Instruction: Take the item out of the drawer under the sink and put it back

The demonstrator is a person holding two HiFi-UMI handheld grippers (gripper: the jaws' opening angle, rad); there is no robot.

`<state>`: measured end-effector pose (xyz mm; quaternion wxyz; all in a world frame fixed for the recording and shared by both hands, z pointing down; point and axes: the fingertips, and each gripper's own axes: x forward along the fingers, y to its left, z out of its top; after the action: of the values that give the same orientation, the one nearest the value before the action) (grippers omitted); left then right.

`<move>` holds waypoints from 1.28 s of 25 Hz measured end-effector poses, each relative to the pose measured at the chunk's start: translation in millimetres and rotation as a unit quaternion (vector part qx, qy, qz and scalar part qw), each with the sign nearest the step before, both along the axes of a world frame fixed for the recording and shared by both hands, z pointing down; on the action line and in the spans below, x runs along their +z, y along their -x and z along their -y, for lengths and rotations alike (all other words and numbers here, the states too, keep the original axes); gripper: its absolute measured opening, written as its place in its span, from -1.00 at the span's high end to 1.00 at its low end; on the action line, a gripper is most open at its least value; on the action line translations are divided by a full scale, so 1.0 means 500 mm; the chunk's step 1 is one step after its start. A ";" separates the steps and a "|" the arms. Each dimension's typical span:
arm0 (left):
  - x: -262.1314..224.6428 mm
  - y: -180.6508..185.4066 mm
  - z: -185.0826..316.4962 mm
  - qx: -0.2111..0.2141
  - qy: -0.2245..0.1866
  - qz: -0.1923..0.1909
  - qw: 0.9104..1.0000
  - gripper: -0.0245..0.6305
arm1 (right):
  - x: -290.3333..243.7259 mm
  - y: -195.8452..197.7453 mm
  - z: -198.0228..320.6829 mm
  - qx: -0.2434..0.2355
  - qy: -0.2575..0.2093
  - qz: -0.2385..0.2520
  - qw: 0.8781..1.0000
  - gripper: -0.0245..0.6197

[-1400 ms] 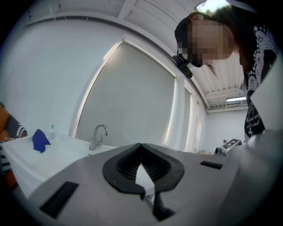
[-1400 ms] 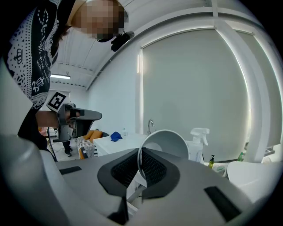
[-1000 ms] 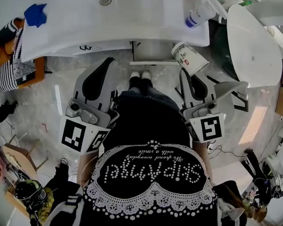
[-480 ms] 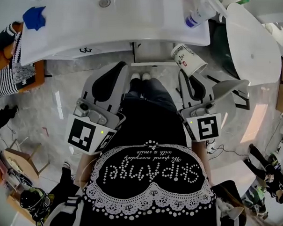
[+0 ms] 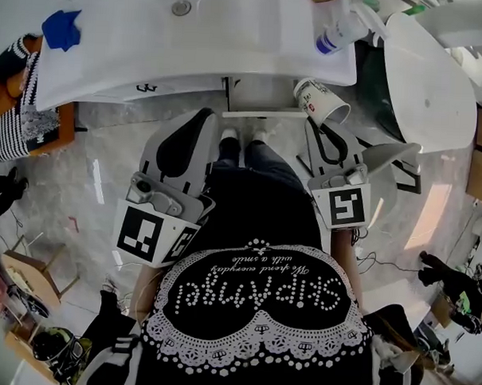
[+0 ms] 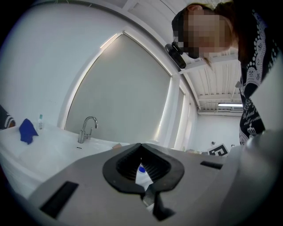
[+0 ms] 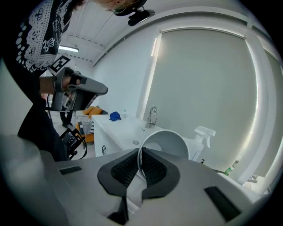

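**Task status:** approx. half done. The paper cup [image 5: 321, 102] was out of the drawer [image 5: 265, 91] and carried by the R gripper [image 5: 316, 121]. The return leg was not yet done. The drawer looked pulled out under the counter's [image 5: 231, 44] front edge, below the sink. Its inside could not be read from the head view. Remaining, as judged: lower cup into drawer, release, withdraw, prob. push drawer shut.

**Cup pos.:** in the air just off the counter's front edge, toward its R end, just R of the drawer. It lay tilted, mouth toward the gripper, base toward the counter.

**R gripper:** jaws nearly together, pinching the cup's rim wall, one pad inside the mouth, one outside. Held low in front of the body, pointing fwd at the counter.

**L gripper** [image 5: 198, 118]**:** jaws narrow, nothing between them. Held low, L of the person's legs, pointing fwd at the counter's front edge, well apart from the cup.

**Other items:** spray bottle [image 5: 340, 28] stood at the counter's R edge. Blue cloth [image 5: 61, 24] lay near its L edge.
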<state>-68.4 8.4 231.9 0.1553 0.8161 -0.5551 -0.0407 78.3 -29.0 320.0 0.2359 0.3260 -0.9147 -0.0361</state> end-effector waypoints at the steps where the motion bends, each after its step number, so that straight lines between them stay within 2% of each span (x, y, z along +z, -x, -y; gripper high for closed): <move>1: -0.002 0.002 0.000 -0.004 -0.001 -0.001 1.000 0.92 | 0.005 -0.001 0.001 -0.005 -0.002 -0.010 1.000 0.85; 11: -0.009 0.030 -0.007 -0.036 -0.004 -0.008 0.999 0.92 | 0.058 0.001 0.005 -0.025 0.007 -0.048 0.999 0.85; 32: -0.011 0.089 -0.026 -0.055 -0.005 -0.009 0.998 0.92 | 0.164 0.040 -0.005 -0.040 0.035 -0.089 0.995 0.85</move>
<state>-113.1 21.3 226.3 0.1533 0.7850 -0.5973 -0.0590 58.4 -26.3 402.2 0.3262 0.2762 -0.9031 -0.0420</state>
